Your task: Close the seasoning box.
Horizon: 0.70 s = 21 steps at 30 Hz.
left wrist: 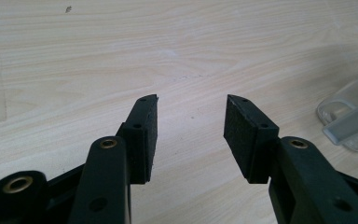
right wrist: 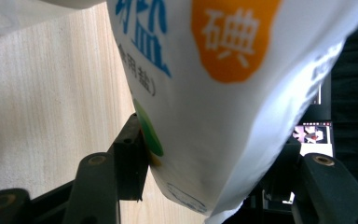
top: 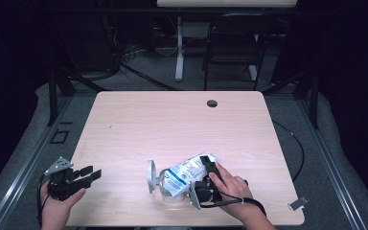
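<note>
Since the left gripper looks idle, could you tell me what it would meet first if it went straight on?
Probably nothing: the left gripper points over bare table; the clear container lies off to its side, though depth is unclear.

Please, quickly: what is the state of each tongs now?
Left tongs: open, holding nothing.
Right tongs: closed on the white salt bag.

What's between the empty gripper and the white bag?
A clear plastic container with a round lid; otherwise bare wooden table between the left gripper and salt bag, in the high view.
</note>
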### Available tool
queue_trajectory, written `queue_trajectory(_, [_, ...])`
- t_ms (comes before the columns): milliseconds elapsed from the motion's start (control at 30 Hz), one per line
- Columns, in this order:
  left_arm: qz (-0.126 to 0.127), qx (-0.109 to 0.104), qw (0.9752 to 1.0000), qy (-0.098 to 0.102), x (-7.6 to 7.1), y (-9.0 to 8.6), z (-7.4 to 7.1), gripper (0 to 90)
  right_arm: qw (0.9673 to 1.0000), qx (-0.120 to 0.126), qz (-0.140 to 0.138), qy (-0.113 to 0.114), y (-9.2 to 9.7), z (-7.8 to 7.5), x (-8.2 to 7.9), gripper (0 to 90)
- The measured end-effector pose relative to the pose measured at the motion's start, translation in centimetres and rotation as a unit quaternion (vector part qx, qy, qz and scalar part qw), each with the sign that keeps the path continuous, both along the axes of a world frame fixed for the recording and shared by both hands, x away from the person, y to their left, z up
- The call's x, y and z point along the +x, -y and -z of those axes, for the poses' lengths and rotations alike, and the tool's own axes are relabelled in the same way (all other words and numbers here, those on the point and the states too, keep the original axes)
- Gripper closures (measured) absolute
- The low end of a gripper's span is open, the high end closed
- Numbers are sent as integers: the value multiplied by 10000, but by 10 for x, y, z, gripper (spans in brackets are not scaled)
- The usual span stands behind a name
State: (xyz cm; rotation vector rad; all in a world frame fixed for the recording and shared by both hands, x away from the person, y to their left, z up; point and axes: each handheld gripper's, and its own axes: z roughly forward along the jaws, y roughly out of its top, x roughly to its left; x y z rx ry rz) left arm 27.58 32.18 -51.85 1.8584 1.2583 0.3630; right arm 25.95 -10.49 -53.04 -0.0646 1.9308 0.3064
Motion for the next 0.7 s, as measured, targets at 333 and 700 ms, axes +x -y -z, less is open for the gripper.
queue_trajectory(333, [-5,-13,10000,-11,0,0,1,552,9998,-192,75,56,-1,-1,2,445])
queue_trajectory(700, [6,9,10000,-47,1,-1,2,552,9992,-367,124,89,-2,-3,3,446])
